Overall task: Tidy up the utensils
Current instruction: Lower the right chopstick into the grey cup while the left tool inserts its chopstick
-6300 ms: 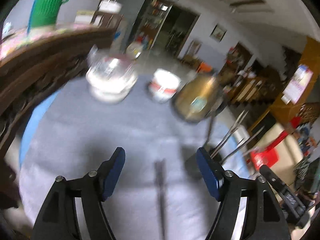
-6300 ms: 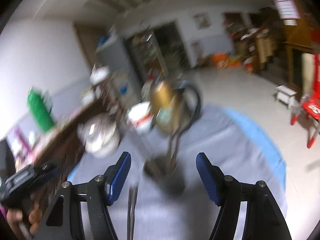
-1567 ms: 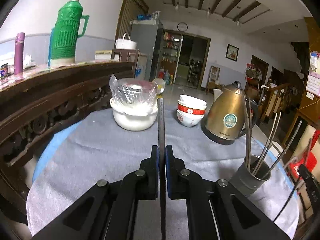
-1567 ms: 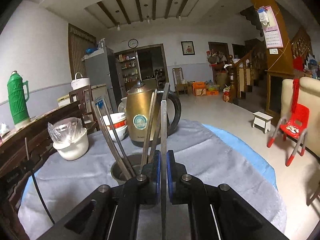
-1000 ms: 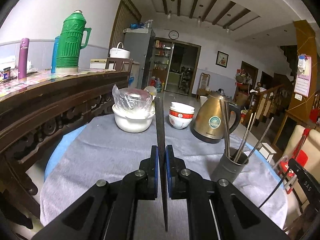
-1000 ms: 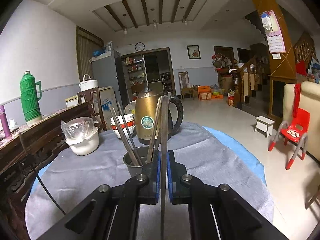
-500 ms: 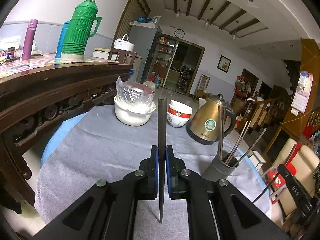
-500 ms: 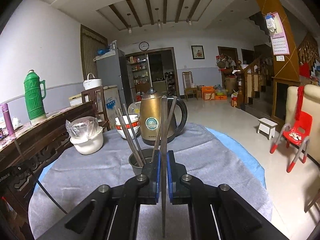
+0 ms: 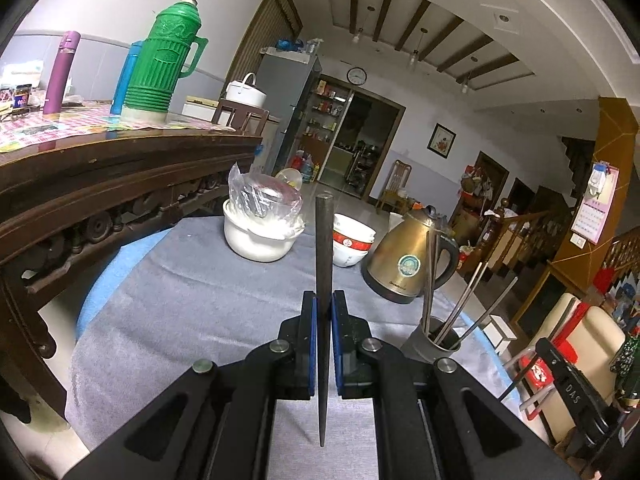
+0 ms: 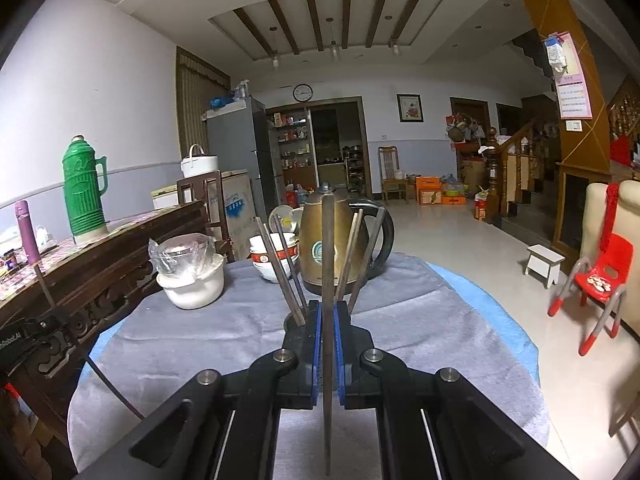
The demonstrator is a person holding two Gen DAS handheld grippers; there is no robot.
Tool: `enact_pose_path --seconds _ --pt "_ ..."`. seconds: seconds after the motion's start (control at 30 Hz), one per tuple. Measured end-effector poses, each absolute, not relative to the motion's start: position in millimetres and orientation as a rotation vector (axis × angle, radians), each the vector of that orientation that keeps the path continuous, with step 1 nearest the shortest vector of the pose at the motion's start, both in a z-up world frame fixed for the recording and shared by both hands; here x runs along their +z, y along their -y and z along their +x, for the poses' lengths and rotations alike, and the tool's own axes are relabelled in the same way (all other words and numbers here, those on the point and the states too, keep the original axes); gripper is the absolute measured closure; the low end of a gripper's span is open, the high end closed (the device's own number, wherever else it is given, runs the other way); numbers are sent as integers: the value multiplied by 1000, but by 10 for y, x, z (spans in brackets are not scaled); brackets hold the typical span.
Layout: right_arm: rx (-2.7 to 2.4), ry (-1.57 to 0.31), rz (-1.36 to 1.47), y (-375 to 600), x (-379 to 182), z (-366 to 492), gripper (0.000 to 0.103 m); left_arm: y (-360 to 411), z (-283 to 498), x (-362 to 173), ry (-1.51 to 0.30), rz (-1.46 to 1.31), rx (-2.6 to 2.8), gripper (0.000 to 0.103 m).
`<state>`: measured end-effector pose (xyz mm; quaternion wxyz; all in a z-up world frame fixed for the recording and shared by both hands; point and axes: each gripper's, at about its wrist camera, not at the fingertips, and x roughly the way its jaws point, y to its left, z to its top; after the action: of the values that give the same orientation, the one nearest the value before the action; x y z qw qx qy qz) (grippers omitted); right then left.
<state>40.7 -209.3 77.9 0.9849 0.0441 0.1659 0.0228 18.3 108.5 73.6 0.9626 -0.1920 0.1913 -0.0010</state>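
My left gripper (image 9: 323, 300) is shut on a dark chopstick (image 9: 323, 256) that stands upright, high above the grey cloth. My right gripper (image 10: 328, 308) is shut on another dark chopstick (image 10: 328, 248), also upright. A grey utensil cup (image 9: 434, 342) holding several metal chopsticks (image 9: 460, 304) stands on the cloth to the right in the left wrist view. In the right wrist view the cup (image 10: 291, 325) sits just beyond my jaws, mostly hidden, with its chopsticks (image 10: 280, 268) fanning out.
On the round table with grey cloth (image 9: 192, 292) stand a brass kettle (image 9: 408, 264), stacked red-white bowls (image 9: 352, 244) and a white bowl with a plastic bag (image 9: 260, 232). A dark wooden sideboard (image 9: 100, 168) with a green thermos (image 9: 160, 60) is at left. A red chair (image 10: 600, 280) stands at right.
Both grippers have risen and pulled back from the table, each still clamped on its chopstick. The cup and kettle look smaller and lower than a second ago.
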Motion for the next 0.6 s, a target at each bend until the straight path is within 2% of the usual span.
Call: enact_pose_path --seconds 0.6 --pt "47 -309 148 2225 941 380 97 -999 265 899 -377 -402 -63 96"
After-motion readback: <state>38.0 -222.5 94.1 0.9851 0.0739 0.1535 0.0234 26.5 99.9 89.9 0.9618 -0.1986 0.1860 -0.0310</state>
